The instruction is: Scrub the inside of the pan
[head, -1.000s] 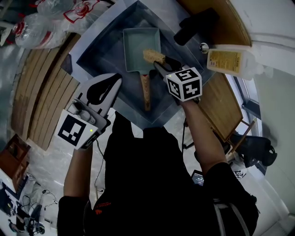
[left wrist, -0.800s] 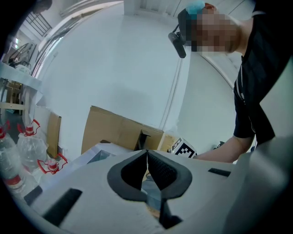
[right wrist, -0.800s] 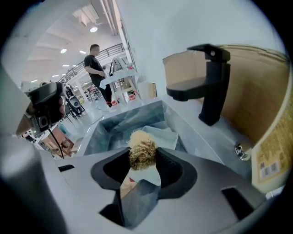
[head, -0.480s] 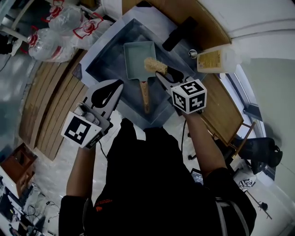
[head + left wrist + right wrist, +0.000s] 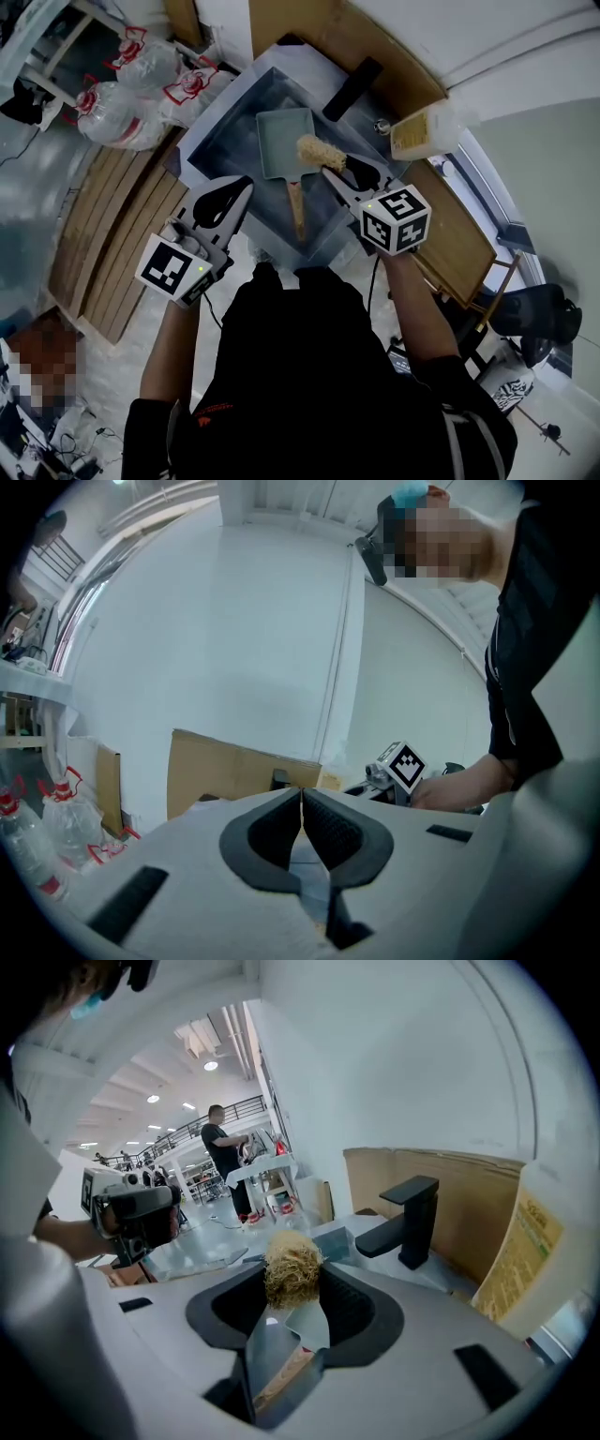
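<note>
A pale green rectangular pan (image 5: 284, 142) with a wooden handle (image 5: 296, 208) lies in the steel sink (image 5: 225, 150). My right gripper (image 5: 330, 161) is shut on a tan scrubbing sponge (image 5: 316, 151), held above the pan's right rim. The sponge (image 5: 292, 1270) fills the gap between the right fingertips in the right gripper view, with the pan (image 5: 291, 1321) below. My left gripper (image 5: 246, 184) hovers over the sink's front left edge, shut and empty; its pads (image 5: 323, 824) meet at the tips in the left gripper view.
A black faucet (image 5: 351, 88) stands behind the sink. A yellow-labelled bottle (image 5: 424, 130) sits on the wooden counter (image 5: 450, 225) to the right. Plastic water bottles (image 5: 122, 103) lie to the left beside wooden slats (image 5: 103, 234).
The right gripper with the sponge has lifted slightly and drifted toward the pan's right rim. The left gripper stays shut near the sink's front edge. The head view has shifted.
</note>
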Tool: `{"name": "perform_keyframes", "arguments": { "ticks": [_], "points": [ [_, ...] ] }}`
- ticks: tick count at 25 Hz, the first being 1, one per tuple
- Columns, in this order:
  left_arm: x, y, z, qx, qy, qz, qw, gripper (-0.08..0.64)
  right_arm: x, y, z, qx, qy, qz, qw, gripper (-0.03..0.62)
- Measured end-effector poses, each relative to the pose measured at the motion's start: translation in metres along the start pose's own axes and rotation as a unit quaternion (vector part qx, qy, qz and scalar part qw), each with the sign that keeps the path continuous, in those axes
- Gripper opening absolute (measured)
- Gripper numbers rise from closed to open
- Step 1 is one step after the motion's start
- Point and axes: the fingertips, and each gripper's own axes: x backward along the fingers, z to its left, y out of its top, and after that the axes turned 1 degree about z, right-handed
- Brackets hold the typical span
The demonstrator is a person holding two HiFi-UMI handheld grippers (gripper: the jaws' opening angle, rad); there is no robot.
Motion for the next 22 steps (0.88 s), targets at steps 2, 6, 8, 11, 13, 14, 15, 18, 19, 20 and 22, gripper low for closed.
{"name": "perform_keyframes", "arguments": {
  "ticks": [2,6,8,11,13,14,15,18,19,20,22],
  "points": [
    [0.004,0.001,-0.003,-0.001,0.001,0.000,1.0000,0.023,0.009,0.002,0.004,-0.004,0.001,-0.009,1.000,0.173],
    [0.008,0.004,-0.010,-0.008,-0.001,0.000,1.0000,0.023,0.024,0.008,0.012,-0.010,0.006,-0.031,0.999,0.173],
    [0.009,0.005,-0.013,-0.010,-0.004,0.000,0.9999,0.023,0.031,0.010,0.016,-0.011,0.007,-0.040,0.999,0.173],
    [0.011,0.007,-0.018,-0.010,-0.009,-0.001,0.9999,0.023,0.039,0.013,0.020,-0.009,0.006,-0.048,0.999,0.173],
    [0.011,0.009,-0.020,-0.011,-0.011,-0.003,0.9999,0.023,0.043,0.014,0.023,-0.010,0.005,-0.054,0.998,0.173],
    [0.012,0.010,-0.021,-0.012,-0.013,-0.004,0.9998,0.023,0.046,0.016,0.025,-0.011,0.005,-0.057,0.998,0.173],
    [0.012,0.011,-0.022,-0.013,-0.014,-0.004,0.9998,0.023,0.048,0.017,0.026,-0.012,0.006,-0.060,0.998,0.173],
    [0.013,0.014,-0.025,-0.015,-0.018,-0.006,0.9997,0.023,0.055,0.022,0.032,-0.010,0.009,-0.070,0.997,0.173],
    [0.013,0.015,-0.026,-0.015,-0.019,-0.007,0.9997,0.023,0.057,0.024,0.034,-0.009,0.010,-0.073,0.997,0.173],
    [0.013,0.015,-0.027,-0.016,-0.020,-0.008,0.9996,0.023,0.059,0.025,0.036,-0.009,0.011,-0.076,0.997,0.173],
    [0.012,0.016,-0.028,-0.015,-0.022,-0.010,0.9996,0.023,0.061,0.027,0.039,-0.007,0.013,-0.079,0.997,0.173]
  ]
}}
